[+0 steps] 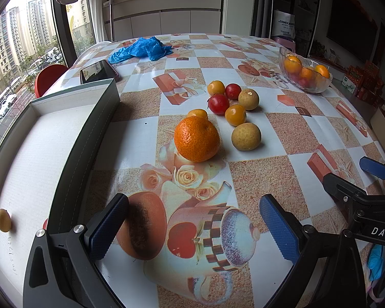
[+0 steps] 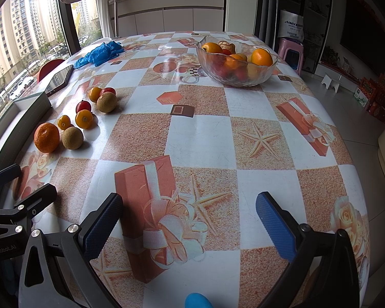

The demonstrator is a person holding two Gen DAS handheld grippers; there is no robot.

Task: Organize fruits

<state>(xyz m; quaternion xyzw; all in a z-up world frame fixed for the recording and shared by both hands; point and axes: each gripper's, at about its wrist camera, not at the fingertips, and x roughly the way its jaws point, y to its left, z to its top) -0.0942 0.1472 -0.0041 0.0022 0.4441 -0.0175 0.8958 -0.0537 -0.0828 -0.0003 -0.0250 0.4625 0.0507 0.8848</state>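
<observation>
A cluster of loose fruit lies on the patterned tablecloth: a large orange [image 1: 196, 138] [image 2: 46, 137], two tan longans [image 1: 246, 136] [image 2: 72, 134], red cherry tomatoes [image 1: 218, 104] [image 2: 83, 106] and small yellow-orange fruits [image 1: 235, 115] [image 2: 84, 119]. A glass bowl [image 1: 318, 87] [image 2: 259, 77] holds oranges and other fruit at the far right. One tan fruit [image 1: 3, 220] lies in the white box [image 1: 48, 138]. My left gripper [image 1: 192, 223] is open and empty, short of the orange. My right gripper [image 2: 190, 220] is open and empty over bare cloth, right of the cluster.
A phone [image 1: 98, 71] [image 2: 60, 78] and crumpled blue gloves [image 1: 143, 48] [image 2: 100, 52] lie at the far left of the table. The box wall [image 1: 89, 138] runs along the cluster's left. The table edge drops off at the right [image 2: 356, 154].
</observation>
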